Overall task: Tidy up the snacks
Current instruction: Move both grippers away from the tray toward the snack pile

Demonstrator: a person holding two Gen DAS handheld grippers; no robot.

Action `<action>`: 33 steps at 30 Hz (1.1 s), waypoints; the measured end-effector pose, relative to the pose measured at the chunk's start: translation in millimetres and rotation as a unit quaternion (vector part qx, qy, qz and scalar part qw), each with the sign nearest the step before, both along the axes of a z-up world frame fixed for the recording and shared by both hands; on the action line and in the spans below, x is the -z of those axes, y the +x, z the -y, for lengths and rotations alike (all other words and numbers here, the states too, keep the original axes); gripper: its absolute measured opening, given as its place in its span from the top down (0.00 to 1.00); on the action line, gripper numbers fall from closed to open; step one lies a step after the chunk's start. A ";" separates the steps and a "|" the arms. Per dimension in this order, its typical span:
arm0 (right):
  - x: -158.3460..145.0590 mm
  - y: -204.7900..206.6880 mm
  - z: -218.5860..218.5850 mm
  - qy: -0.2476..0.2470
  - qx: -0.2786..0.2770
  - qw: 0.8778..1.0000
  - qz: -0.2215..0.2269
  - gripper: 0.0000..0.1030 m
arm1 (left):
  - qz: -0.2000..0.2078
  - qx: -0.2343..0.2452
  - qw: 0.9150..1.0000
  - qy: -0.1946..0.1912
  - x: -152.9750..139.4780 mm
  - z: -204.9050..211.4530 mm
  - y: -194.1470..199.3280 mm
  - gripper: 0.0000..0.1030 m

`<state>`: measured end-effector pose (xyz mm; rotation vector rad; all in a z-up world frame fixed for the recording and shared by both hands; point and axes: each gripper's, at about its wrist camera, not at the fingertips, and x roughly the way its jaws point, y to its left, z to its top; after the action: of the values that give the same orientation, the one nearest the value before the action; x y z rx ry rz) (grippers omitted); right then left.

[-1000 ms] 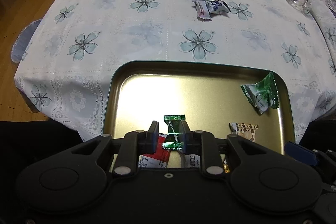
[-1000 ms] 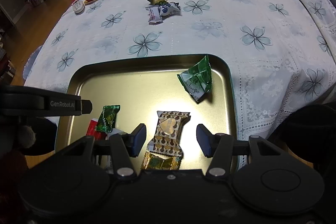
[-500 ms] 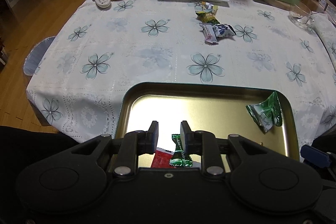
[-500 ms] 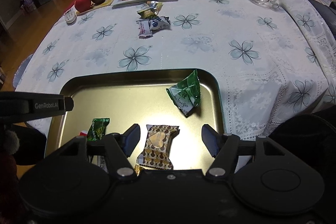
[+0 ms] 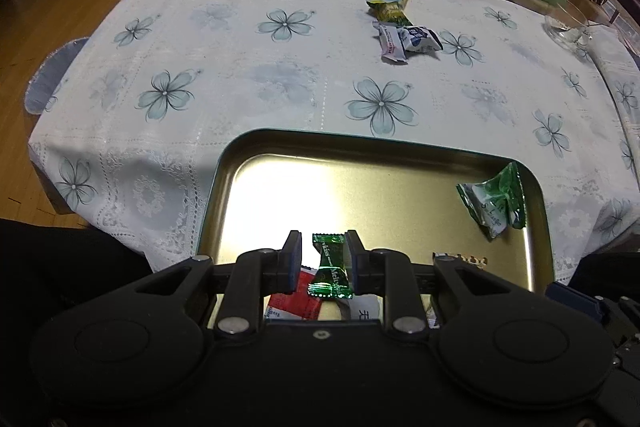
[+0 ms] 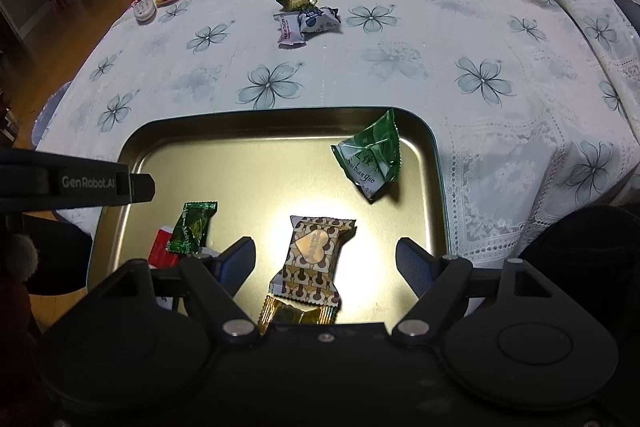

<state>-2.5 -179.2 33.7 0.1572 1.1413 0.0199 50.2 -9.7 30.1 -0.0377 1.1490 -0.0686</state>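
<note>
With the right gripper (image 6: 326, 259) opening over the brown heart-print snack (image 6: 314, 259) lying in the near tray (image 6: 438, 163), and the left gripper (image 5: 322, 261) narrow around the green candy (image 5: 330, 275), lift each straight up before reaching for the far snacks (image 6: 306, 21).

Both wrist views above tray (image 5: 376, 143)

You get a dim room with hard white glare on the tray (image 5: 400, 163) floor; beyond it, fisheye bending curves the table edges, and far clutter is perhaps soft.
</note>
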 end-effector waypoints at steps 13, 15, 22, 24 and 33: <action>5.8 2.0 1.8 -0.007 0.002 1.000 -0.021 0.22 | -0.040 0.002 0.999 -0.001 13.9 -2.9 -1.9 0.67; 7.4 4.7 2.8 -0.002 0.001 1.000 -0.030 0.22 | -0.035 0.002 0.999 0.006 13.3 -3.0 -1.0 0.67; 4.0 21.1 3.7 0.002 -0.011 0.999 -0.037 0.24 | -0.038 -0.001 0.999 0.005 12.3 -8.2 14.4 0.67; 1.7 29.0 3.4 -0.003 -0.009 0.999 -0.036 0.24 | -0.035 -0.001 0.999 0.010 11.0 -8.1 20.1 0.67; -2.4 83.5 -3.3 -0.007 -0.041 0.998 -0.044 0.25 | -0.056 0.017 0.998 0.013 12.9 -5.1 61.5 0.67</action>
<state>81.0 -175.9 36.0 0.1006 1.2357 0.0783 111.6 -4.6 17.2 0.0003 1.2634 -0.0823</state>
